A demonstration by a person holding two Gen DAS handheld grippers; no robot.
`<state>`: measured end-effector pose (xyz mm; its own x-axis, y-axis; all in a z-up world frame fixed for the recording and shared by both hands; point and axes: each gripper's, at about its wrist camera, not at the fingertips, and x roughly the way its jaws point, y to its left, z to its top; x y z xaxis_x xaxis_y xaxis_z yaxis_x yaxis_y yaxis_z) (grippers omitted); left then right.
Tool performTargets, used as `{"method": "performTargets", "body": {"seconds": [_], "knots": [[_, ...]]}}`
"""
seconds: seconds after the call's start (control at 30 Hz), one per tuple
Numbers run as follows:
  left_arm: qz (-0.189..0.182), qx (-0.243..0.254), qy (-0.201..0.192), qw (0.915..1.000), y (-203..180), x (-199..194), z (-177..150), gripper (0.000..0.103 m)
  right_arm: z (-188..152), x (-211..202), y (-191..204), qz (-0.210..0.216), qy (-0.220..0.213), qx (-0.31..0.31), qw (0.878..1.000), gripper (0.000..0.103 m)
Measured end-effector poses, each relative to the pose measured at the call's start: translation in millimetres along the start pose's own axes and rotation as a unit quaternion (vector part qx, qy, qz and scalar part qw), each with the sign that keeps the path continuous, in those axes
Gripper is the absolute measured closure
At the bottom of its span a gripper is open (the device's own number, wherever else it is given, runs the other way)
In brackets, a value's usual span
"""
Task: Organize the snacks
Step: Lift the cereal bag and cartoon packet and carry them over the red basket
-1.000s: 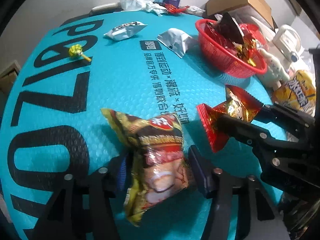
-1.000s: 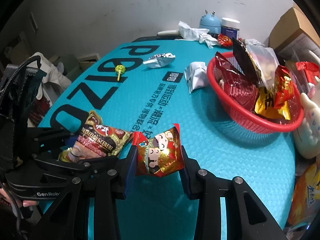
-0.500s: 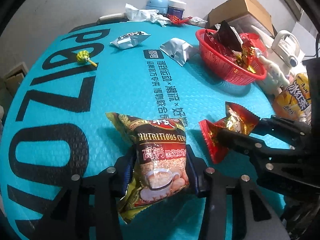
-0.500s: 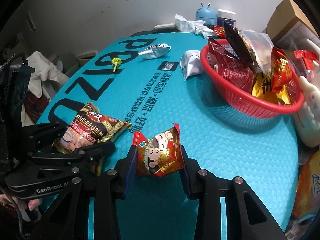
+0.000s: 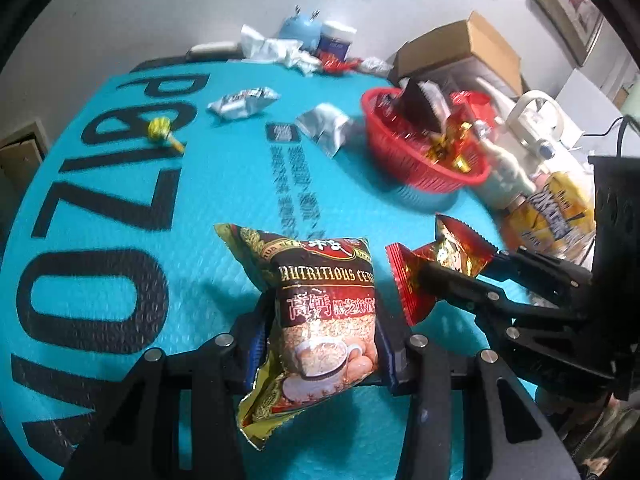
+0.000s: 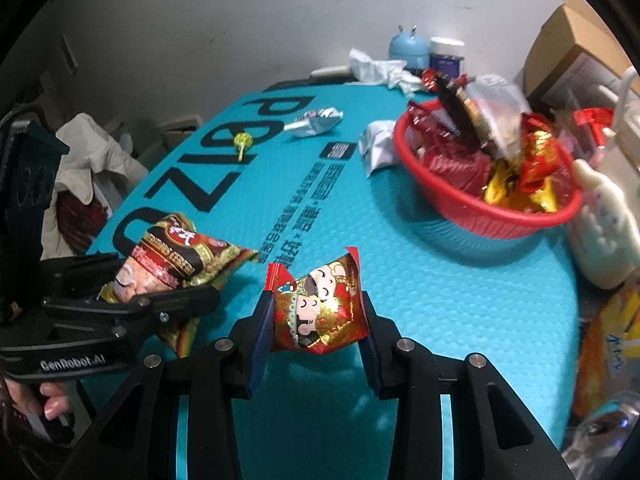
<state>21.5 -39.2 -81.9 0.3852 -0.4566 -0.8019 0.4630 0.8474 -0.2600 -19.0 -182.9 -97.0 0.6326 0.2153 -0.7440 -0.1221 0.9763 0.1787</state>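
Two snacks up off my bench | left gripper (image 5: 320, 344) just squeezed onto cereal packet (image 5: 320, 320) | right gripper (image 6: 316, 320) pinching red-gold candy pouch (image 6: 318, 306)

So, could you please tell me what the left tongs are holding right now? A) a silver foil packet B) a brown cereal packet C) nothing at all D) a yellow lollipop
B: the left tongs are clamped on the brown cereal packet, while the lollipop and the silver foil packet lie on the teal mat.
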Motion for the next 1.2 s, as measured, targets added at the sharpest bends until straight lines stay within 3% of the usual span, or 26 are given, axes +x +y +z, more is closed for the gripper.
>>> {"method": "performTargets", "body": {"seconds": [0.4,0.63,0.9,1.2], "knots": [[-0.046,0.061,-0.066,0.9949,-52.2,-23.5,60.5,0.060,28.0,-51.5,-32.8,-0.078,-0.063,0.014,0.995,0.065],[-0.069,0.090,-0.085,0.9899,-79.3,-22.6,94.9,0.060,50.8,-68.8,-57.3,-0.125,-0.101,0.023,0.987,0.065],[-0.079,0.095,-0.097,0.9875,-91.9,-6.0,129.0,0.060,75.3,-58.2,-82.9,-0.165,-0.118,0.040,0.978,0.065],[-0.091,0.086,-0.104,0.9866,-89.7,31.4,160.4,0.060,76.9,-16.1,-106.9,-0.162,-0.110,0.060,0.979,0.065]]}}
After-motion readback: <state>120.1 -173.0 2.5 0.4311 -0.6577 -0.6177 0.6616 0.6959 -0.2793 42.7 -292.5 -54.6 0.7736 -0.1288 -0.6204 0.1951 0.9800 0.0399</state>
